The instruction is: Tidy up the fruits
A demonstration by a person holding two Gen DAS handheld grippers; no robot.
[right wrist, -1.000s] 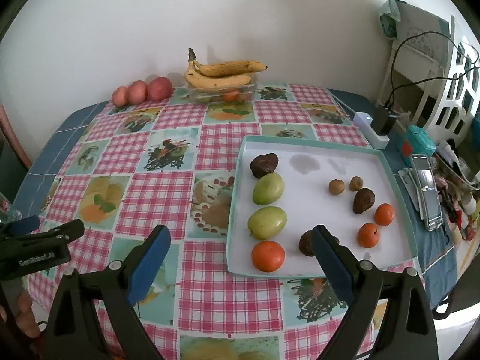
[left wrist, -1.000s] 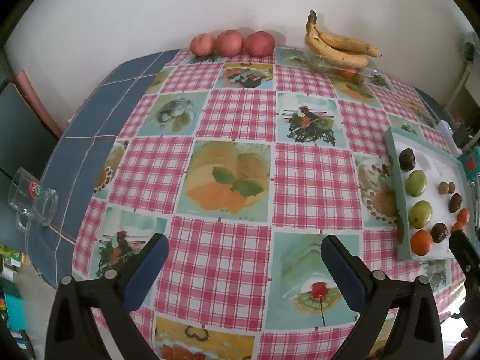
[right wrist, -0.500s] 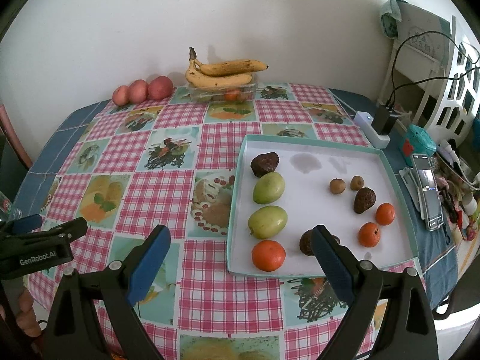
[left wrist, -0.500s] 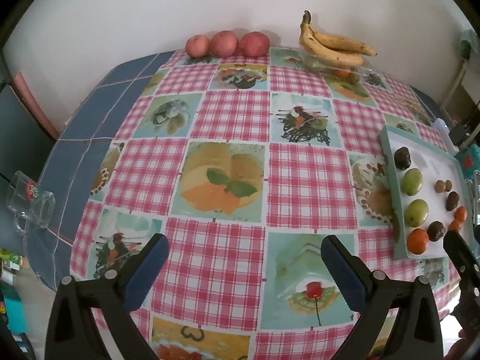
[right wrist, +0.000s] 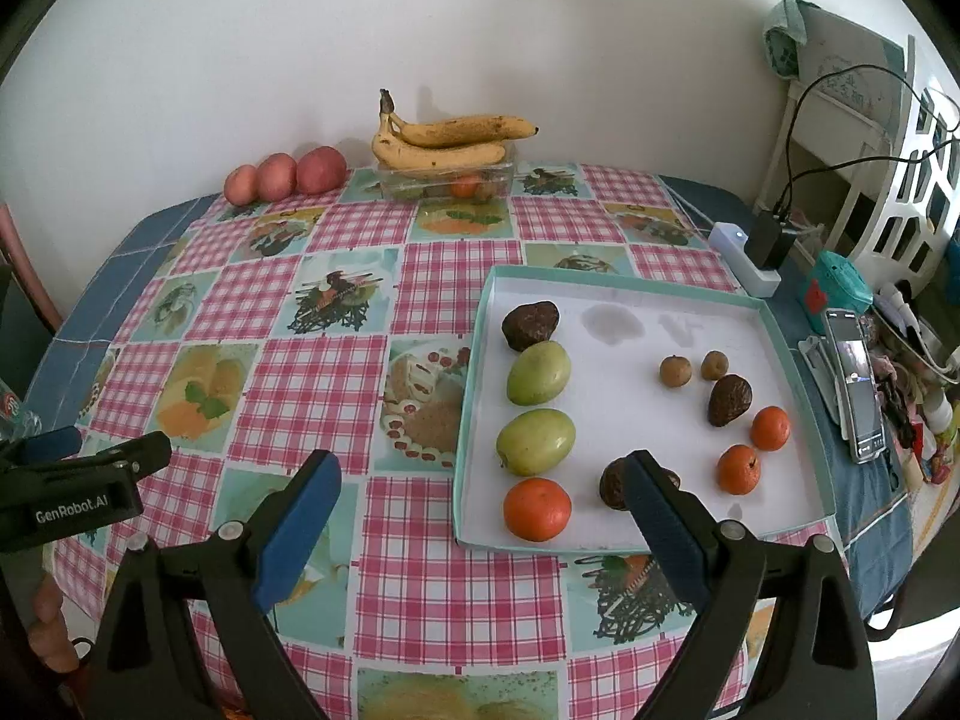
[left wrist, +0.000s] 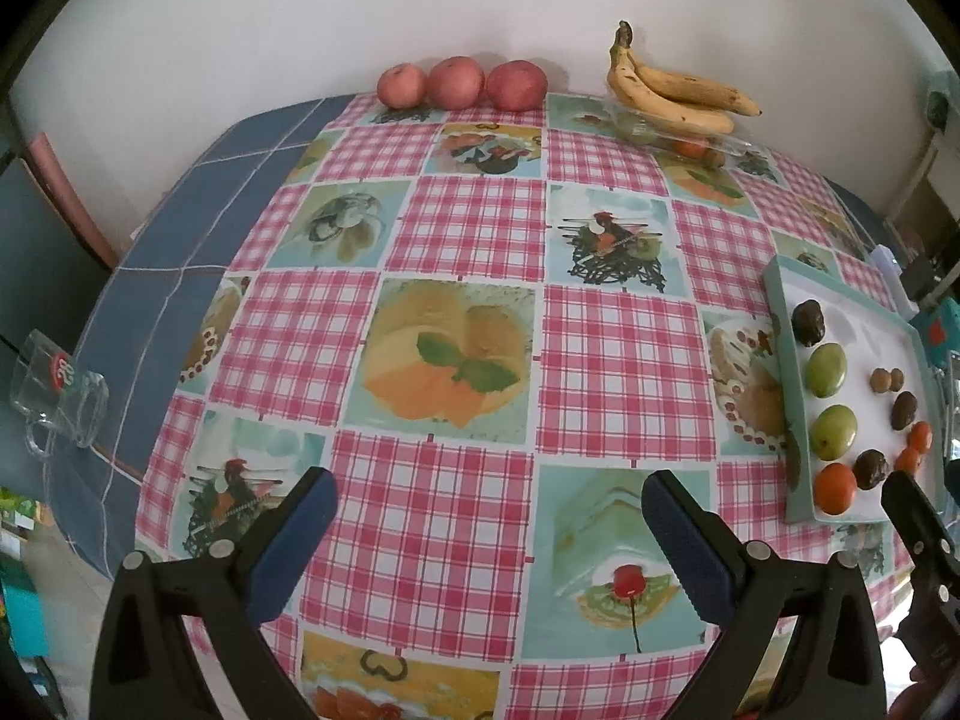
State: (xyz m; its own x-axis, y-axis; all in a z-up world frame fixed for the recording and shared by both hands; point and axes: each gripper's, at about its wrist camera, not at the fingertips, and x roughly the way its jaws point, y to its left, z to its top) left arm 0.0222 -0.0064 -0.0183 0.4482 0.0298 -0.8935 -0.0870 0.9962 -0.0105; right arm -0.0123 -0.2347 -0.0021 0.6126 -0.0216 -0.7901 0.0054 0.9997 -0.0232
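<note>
Fruits are sitting on the white tray [right wrist: 672, 300] on the right part of the table: two green fruits [right wrist: 538, 372] lying with their long axes roughly across the tray, an orange [right wrist: 537, 509] nearest me, dark brown ones and small oranges further right. Compared with a second ago, my left view is drifting slightly left and down, so the tray is sliding toward the frame's right edge; my right view is barely changing. I am holding my left gripper [left wrist: 489, 525] spread wide and empty over the checked tablecloth [left wrist: 474, 228], and my right gripper [right wrist: 483, 498] equally wide and empty at the tray's near edge. Bananas [right wrist: 447, 141] are pointing right on a clear box by the wall, beside three red apples [right wrist: 285, 175]. Open cloth is lying between them and me.
</note>
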